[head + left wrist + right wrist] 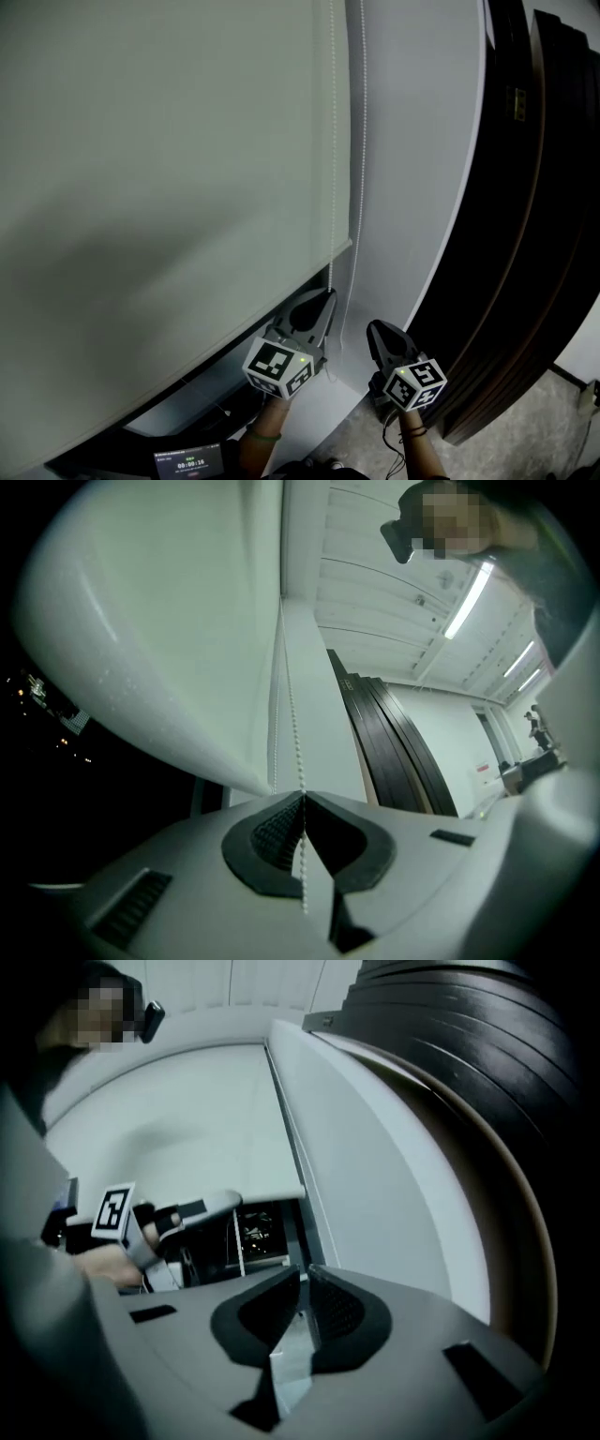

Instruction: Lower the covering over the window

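Observation:
A pale roller blind covers most of the window; its bottom edge slants toward the lower left, with dark glass showing under it. A white bead chain hangs along the blind's right side. My left gripper points up at the blind's lower right corner and is shut on the bead chain, which runs straight into its closed jaws. My right gripper stands just to the right, near the white wall, shut with nothing between its jaws. The left gripper also shows in the right gripper view.
A white wall strip runs beside the chain. Dark curved wooden panels stand close on the right. A small device with a lit screen sits at the bottom edge. Grey floor shows at the lower right.

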Available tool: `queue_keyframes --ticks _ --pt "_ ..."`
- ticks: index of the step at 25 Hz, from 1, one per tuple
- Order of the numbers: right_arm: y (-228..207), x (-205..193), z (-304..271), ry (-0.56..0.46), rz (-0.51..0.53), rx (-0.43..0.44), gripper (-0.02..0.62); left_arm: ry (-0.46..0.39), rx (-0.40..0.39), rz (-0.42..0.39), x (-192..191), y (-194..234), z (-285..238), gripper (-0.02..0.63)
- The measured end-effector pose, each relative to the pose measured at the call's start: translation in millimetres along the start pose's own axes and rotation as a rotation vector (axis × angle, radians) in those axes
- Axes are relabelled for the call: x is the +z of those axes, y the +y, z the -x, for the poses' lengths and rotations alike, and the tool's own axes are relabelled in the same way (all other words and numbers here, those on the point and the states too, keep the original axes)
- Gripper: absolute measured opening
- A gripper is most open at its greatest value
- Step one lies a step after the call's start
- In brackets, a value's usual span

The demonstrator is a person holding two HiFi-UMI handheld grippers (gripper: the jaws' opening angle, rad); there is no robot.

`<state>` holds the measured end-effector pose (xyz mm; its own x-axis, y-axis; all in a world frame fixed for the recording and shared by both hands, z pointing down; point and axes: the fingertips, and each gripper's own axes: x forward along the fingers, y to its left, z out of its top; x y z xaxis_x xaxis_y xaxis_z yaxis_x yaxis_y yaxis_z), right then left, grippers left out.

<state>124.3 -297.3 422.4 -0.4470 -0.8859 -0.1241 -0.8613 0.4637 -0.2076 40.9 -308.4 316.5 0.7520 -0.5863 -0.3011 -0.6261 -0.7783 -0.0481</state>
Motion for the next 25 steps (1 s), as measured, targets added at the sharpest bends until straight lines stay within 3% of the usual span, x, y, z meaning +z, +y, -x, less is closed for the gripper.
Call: queue_keyframes --ticks 2,4,8,12,20,25 --pt "4.8 38.6 -2.3 -0.035 0.034 0.035 0.02 0.01 -0.007 0.001 -1.3 -2.6 -1.1 0.005" --pt "15.4 78.3 -5.5 -0.064 0.072 0.078 0.021 0.074 -0.015 -0.004 -16.0 -6.4 -1.6 0.005" --pt "39.0 143.8 -14.4 -0.118 0.151 0.158 0.021 0.216 -0.014 0.06 -82.0 -10.6 10.1 0.005" --pt "57.1 184.7 -29.0 -0.14 0.208 0.22 0.032 0.364 -0.018 0.094 -147.2 -20.7 28.5 0.005" --pt "103.2 218.9 -63.6 -0.122 0.234 0.362 0.074 0.709 -0.016 0.205 -278.5 -55.6 102.2 0.005" --pt "120.3 212.6 -83.1 -0.097 0.229 0.426 0.075 0.769 -0.014 0.236 -308.1 -60.4 115.5 0.005"
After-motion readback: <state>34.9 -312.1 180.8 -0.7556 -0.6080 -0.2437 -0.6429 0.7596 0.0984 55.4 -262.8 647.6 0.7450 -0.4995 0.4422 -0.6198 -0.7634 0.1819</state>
